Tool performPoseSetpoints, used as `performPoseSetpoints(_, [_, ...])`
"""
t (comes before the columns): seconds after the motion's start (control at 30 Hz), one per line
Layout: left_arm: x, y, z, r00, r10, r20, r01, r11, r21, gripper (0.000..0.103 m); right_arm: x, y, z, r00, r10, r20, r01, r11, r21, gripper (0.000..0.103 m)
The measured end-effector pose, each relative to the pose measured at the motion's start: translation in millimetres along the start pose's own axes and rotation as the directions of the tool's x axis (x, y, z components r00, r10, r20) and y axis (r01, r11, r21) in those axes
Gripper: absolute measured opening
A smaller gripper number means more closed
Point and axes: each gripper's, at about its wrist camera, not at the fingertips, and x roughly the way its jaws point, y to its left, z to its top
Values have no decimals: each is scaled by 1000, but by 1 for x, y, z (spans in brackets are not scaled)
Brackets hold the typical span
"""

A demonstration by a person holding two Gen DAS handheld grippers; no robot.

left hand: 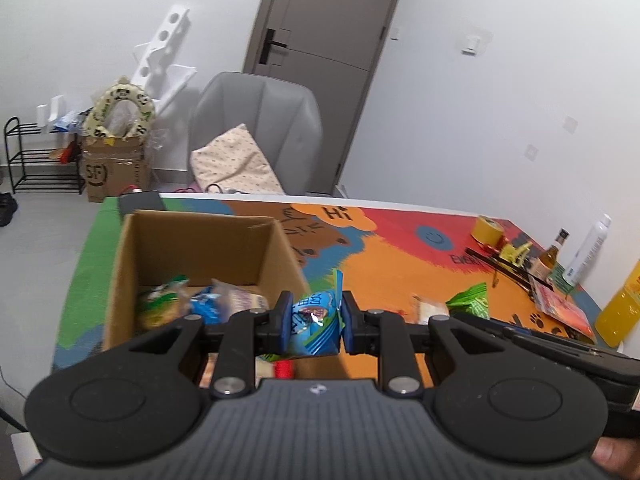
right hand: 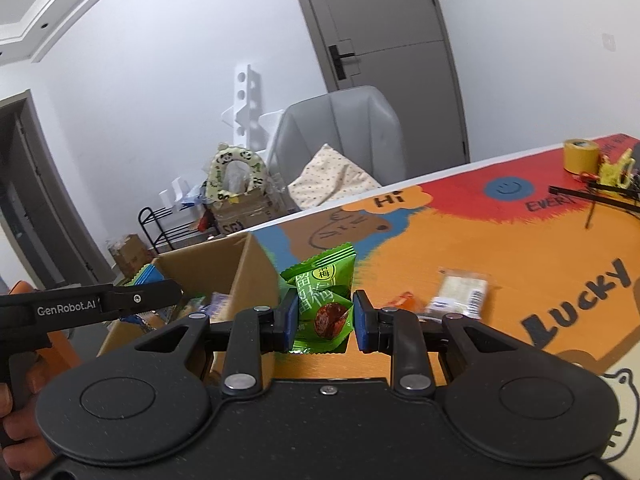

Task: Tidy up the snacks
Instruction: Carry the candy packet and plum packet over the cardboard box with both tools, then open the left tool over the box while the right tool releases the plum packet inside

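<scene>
**Supervisor:** Report the workspace, largest item first.

**Operator:** The bench carries a printed mat in orange, red and green. On its left stands an open cardboard box with several snack packets already lying in its bottom. Two more snacks remain loose on the bench to the right of the box: a pale wrapped bar and a small orange-wrapped piece.

**Supervisor:** State of your tongs?

**Operator:** My left tongs are clenched on a blue snack packet, held above the box's near right corner. My right tongs are clenched on a green plum packet, held clear of the bench, just right of the box.

**Supervisor:** Step in hand?

**Operator:** Transfer, as I judge it. Both packets are lifted and not yet in the box.

**Supervisor:** Next move requirements?

**Operator:** Carry the left tongs further left over the box opening, then release. The right tongs should wait or enter behind, since the two tools sit near each other and could collide at the box rim. Afterwards, collect the two loose snacks.
</scene>
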Motion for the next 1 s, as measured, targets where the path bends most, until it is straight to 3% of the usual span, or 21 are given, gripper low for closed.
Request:
performPoseSetpoints(0.5, [-5,53,0,998,50,-33,-52,997,-56,24,17,54,4,999,43,-25,-45,996,-78,26])
performPoseSetpoints(0.6, [-4,63,0,995,89,-36,-91,994,-61,28,22,65,3,998,51,-32,-54,994,-93,26])
performPoseSetpoints(0.73, [-7,78,1,995,92,-38,-95,992,-88,42,28,76,3,997,64,-43,-68,993,-101,26])
performPoseSetpoints(0.87, [-11,84,0,995,94,-41,-97,991,-95,48,34,88,4,997,68,-48,-73,991,-114,26])
performPoseSetpoints(1.0, [-13,86,-1,996,82,-39,-85,993,-86,62,37,93,3,995,76,-64,-83,990,-111,34])
